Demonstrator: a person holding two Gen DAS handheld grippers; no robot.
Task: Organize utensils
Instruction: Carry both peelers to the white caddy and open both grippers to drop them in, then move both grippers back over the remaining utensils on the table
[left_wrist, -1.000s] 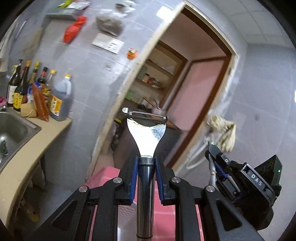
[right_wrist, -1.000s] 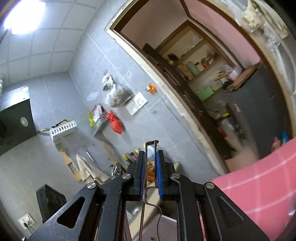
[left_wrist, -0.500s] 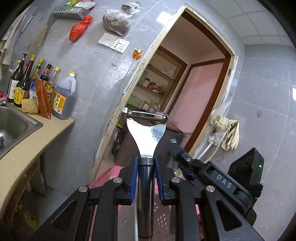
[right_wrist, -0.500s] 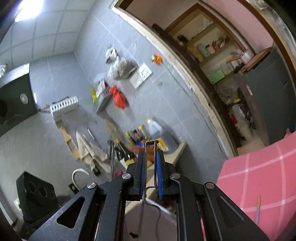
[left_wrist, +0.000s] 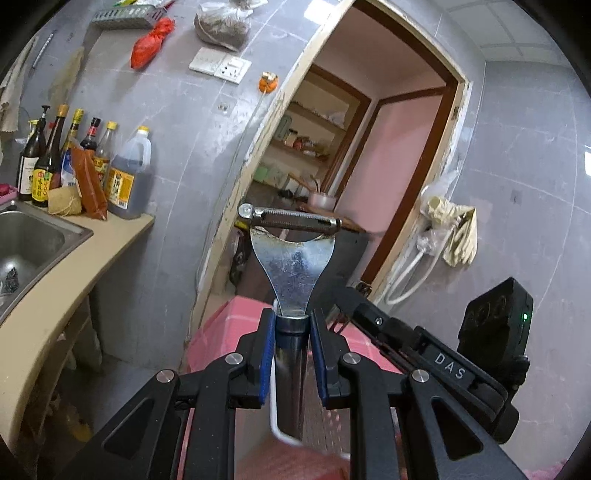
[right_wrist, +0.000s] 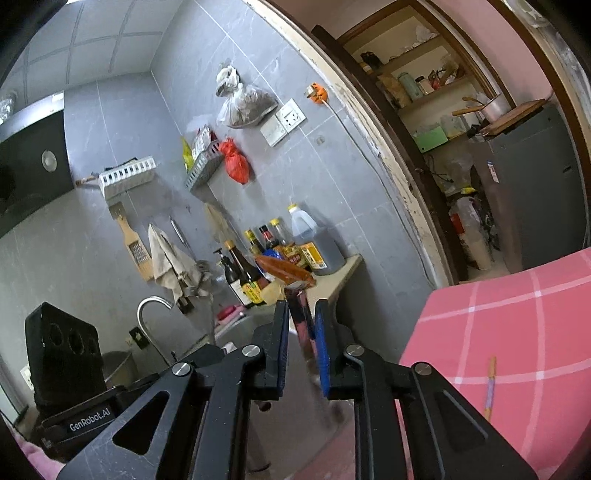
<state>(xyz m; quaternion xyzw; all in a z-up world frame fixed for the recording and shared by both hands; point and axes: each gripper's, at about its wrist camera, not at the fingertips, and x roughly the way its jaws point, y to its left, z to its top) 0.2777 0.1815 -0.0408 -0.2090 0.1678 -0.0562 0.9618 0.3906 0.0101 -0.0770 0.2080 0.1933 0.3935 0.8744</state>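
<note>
My left gripper (left_wrist: 291, 321) is shut on the round metal handle of a Y-shaped peeler (left_wrist: 291, 266), whose blade bar points up and away. Below it is the rim of a white perforated basket (left_wrist: 273, 410) on a pink checked cloth (left_wrist: 221, 332). My right gripper (right_wrist: 301, 314) has its jaws opening. A thin wire utensil (right_wrist: 301, 321) stands blurred and tilted between them, leaning toward the right pad with a gap on its left. In the left wrist view the right gripper (left_wrist: 406, 347) sits just right of the peeler.
A counter (left_wrist: 74, 266) with a steel sink (left_wrist: 33, 240) and several sauce bottles (left_wrist: 125, 177) runs along the left. A doorway (left_wrist: 369, 166) opens behind. A small knife-like utensil (right_wrist: 490, 384) lies on the pink cloth (right_wrist: 517, 332). The left gripper's black camera body (right_wrist: 62, 350) is at lower left.
Both grippers have sunk toward the pink cloth and basket. The right jaws have parted and the wire utensil between them has tilted and blurred. The peeler stays clamped in the left gripper.
</note>
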